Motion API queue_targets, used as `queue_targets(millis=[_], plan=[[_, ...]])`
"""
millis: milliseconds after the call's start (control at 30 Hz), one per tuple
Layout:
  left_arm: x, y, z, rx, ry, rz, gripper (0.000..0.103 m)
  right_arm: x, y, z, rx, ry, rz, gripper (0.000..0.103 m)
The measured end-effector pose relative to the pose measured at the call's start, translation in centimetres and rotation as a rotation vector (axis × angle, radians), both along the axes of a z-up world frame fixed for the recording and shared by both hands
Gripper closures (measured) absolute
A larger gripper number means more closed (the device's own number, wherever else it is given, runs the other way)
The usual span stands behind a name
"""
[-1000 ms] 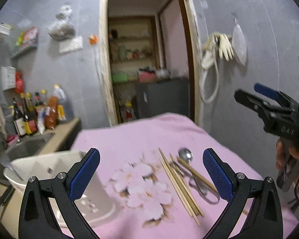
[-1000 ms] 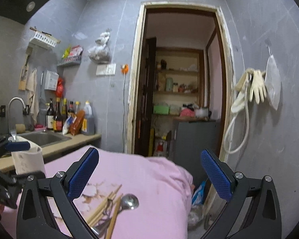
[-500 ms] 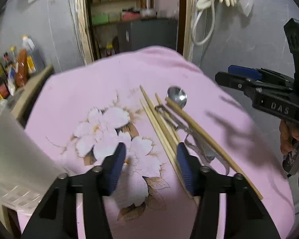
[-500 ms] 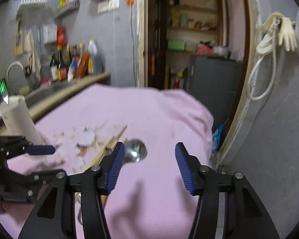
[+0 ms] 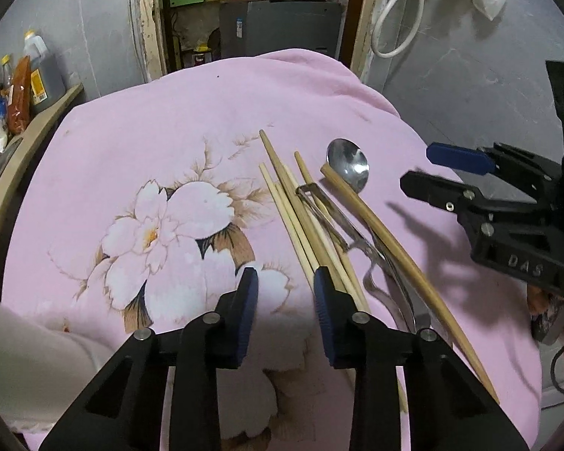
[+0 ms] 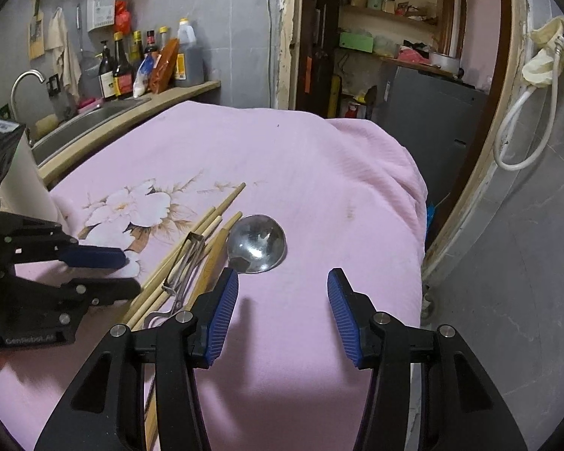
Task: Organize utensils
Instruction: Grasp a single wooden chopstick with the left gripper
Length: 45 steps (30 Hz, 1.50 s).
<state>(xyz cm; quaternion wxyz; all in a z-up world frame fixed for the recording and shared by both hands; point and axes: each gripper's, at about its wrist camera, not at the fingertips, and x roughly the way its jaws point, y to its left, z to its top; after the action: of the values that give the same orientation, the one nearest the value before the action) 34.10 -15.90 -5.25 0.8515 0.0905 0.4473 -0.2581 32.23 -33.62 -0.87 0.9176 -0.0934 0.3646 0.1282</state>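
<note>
Your left gripper (image 5: 285,293) is narrowing over bare pink cloth (image 5: 176,120), nothing between its jaws; the chopsticks (image 5: 300,225) lie just right of its right pad, long axis running away from you. Your right gripper (image 6: 283,304) hangs half open and empty, the spoon (image 6: 257,244) just ahead-left. Only the left wrist view shows the chopsticks' near ends; only the right shows the sink (image 6: 90,112)

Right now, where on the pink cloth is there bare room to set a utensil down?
Free: the far cloth beyond the chopsticks, and the strip right of the spoon toward the cloth's edge. Crowded: the chopsticks, peeler and spoon bunched together, both tongs close by.
</note>
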Motion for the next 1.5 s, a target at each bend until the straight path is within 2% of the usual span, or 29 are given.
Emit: queue_targets(millis=[167, 467, 600, 667, 833, 1167, 1400, 1500], plan=[[1.4, -0.5, 0.1, -0.006, 0.026, 0.023, 0.083, 0.7, 0.2, -0.3, 0.003, 0.021, 0.000, 0.055], [2.5, -1.1, 0.2, -0.021, 0.062, 0.012, 0.084, 1.2, 0.1, -0.5, 0.008, 0.043, -0.002, 0.055], [3.4, -1.2, 0.2, -0.042, 0.089, 0.031, 0.093, 1.3, 0.2, -0.7, 0.004, 0.049, -0.005, 0.055], [3.5, -1.5, 0.0, -0.022, 0.095, 0.033, 0.095, 1.4, 0.1, -0.6, 0.005, 0.049, -0.010, 0.055], [3.3, -2.5, 0.1, 0.035, 0.054, 0.038, 0.097, 1.7, 0.5, -1.1, -0.010, 0.077, -0.001, 0.055], [1.4, 0.7, 0.1, -0.010, 0.060, 0.134, 0.100, 2.6, 2.2, -1.7, -0.077, 0.099, 0.049, 0.055], [-0.4, 2.3, 0.4, -0.036, 0.071, 0.155, 0.100, 4.5, 2.8, -2.0, -0.014, 0.162, 0.056, 0.055], [-0.4, 2.4, 0.4, -0.051, 0.078, 0.163, 0.100, 4.4, 3.7, -2.2, -0.045, 0.158, 0.074, 0.055]])
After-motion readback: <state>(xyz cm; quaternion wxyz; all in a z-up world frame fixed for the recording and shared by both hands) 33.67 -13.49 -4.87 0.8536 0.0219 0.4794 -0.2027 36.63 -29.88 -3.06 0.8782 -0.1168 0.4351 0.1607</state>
